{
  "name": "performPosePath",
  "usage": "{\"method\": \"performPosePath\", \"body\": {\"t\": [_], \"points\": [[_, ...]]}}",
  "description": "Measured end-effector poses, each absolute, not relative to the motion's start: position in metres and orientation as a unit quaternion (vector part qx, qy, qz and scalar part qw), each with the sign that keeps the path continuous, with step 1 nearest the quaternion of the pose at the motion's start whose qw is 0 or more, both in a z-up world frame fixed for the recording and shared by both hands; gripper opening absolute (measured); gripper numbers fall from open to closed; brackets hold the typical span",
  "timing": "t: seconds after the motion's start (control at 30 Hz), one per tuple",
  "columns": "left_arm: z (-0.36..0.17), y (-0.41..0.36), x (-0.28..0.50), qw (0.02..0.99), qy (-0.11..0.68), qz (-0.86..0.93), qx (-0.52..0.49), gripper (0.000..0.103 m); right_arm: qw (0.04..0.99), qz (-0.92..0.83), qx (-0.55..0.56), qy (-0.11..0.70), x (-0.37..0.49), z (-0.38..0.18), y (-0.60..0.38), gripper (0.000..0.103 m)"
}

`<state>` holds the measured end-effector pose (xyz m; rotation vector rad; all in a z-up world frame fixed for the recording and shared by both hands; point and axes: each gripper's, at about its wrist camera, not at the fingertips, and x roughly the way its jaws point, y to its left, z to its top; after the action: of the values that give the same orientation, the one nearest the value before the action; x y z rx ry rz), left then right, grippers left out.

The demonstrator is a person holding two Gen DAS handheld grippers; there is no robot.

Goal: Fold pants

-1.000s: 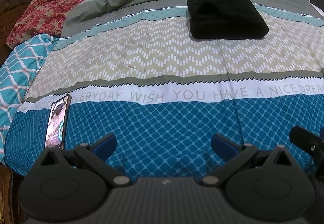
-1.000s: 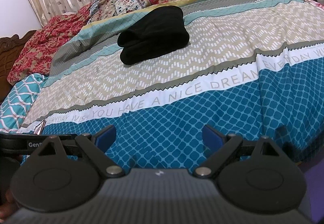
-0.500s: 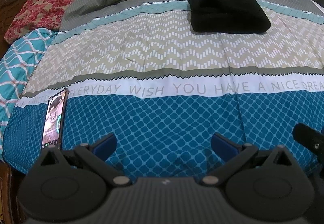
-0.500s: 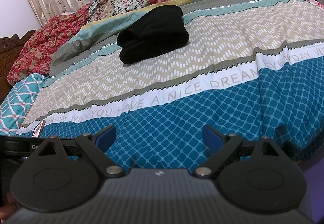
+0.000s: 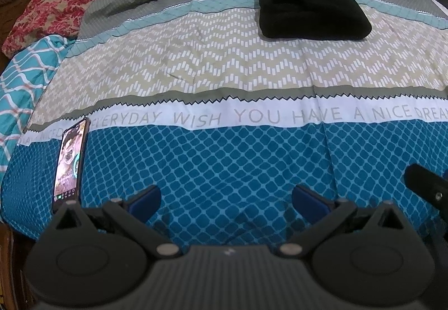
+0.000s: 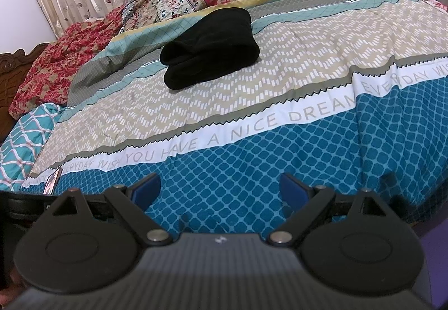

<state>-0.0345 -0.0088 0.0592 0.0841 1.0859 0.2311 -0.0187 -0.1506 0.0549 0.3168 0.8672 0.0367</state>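
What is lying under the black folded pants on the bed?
The black folded pants rest on the patterned bedspread, across its beige zigzag and grey-teal bands. Whatever lies directly beneath the pants is covered.

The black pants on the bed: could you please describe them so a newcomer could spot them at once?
Start at the bed with its striped printed cover. On the beige zigzag band, beyond the white lettered strip, lie the pants, folded into a thick bundle. They are the only plain black thing on the patterned bedding.
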Motion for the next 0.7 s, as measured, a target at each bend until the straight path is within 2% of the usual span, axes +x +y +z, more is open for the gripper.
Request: {"method": "performPosePath", "body": {"t": [0.7], "points": [[0.0607, -0.0137, -0.0323, 0.845, 0.525, 0.096, 0.031, 0.103, 0.897, 0.012, 0.157, 0.414, -0.0191, 0.0568, -0.1494, 0.094]]}}
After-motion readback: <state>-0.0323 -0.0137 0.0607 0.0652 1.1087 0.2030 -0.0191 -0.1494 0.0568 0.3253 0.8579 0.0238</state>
